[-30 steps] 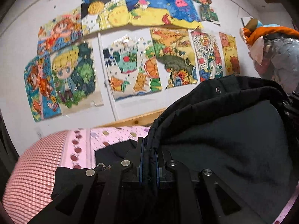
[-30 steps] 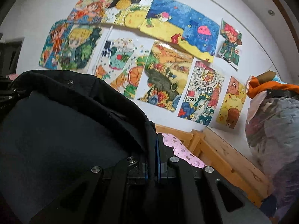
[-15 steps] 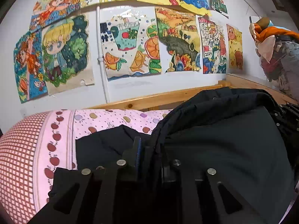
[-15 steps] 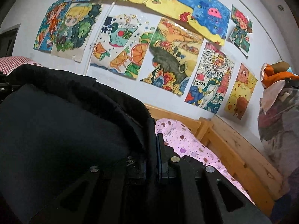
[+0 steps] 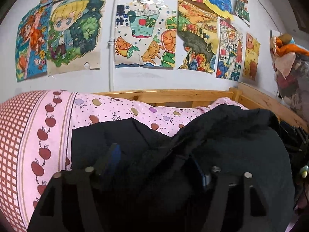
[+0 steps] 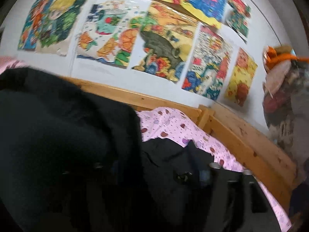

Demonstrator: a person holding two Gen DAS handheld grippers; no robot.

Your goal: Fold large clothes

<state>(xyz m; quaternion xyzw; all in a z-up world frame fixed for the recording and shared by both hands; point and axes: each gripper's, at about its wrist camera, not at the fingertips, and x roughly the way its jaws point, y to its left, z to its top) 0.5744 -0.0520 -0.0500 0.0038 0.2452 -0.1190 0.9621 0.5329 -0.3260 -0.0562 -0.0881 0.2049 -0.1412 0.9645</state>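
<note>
A large black garment (image 5: 231, 145) lies in a folded heap on the pink bed; it also fills the left and middle of the right wrist view (image 6: 67, 135). My left gripper (image 5: 156, 160) is open, its blue-padded fingers (image 5: 114, 154) spread wide, with the cloth lying loose between them. My right gripper (image 6: 154, 172) is blurred and dark but its fingers stand apart, open over the black cloth.
The bed has a pink apple-print sheet (image 5: 119, 110) and a red checked pillow (image 5: 13, 135) on the left. A wooden bed rail (image 5: 173, 94) runs along the wall of drawings and turns down the right side (image 6: 251, 145). A bundle of clothes (image 5: 289, 67) hangs at right.
Both grippers went from shut on the black garment to open. They came down toward the bed, and the garment dropped onto the sheet.
</note>
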